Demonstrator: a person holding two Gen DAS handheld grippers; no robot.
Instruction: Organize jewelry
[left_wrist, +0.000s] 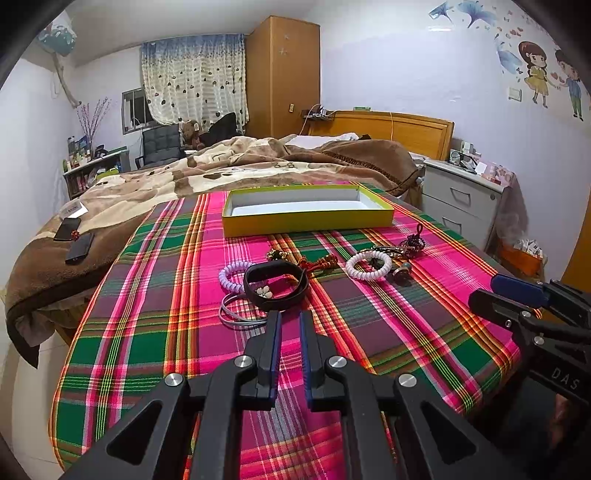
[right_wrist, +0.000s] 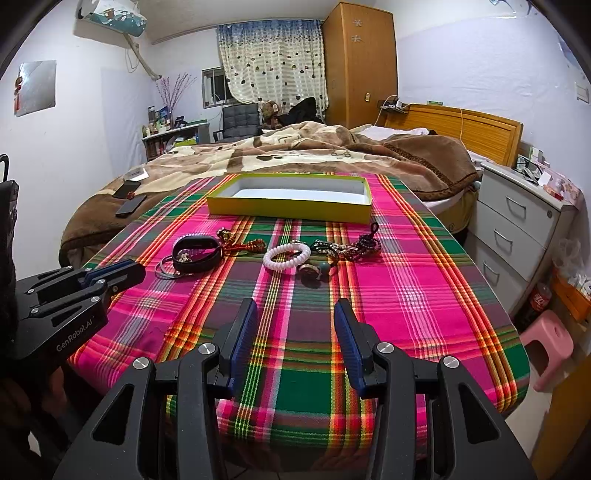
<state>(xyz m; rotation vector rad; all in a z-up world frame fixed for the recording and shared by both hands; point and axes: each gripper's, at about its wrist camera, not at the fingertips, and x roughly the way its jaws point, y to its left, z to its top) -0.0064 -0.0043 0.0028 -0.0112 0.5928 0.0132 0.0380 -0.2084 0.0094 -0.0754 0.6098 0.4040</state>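
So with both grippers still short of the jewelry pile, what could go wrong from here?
1. The black band lies over thin silver bangles and touches the lilac coil tie; grabbing it may drag them.
2. The beaded pieces look tangled, so one may lift several.
3. The left gripper has a narrow gap, possibly too small for the band.

Lavender coil band (left_wrist: 232, 276) partly behind black strap (left_wrist: 275, 284); small charms (left_wrist: 264, 292) inside strap too small to identify.
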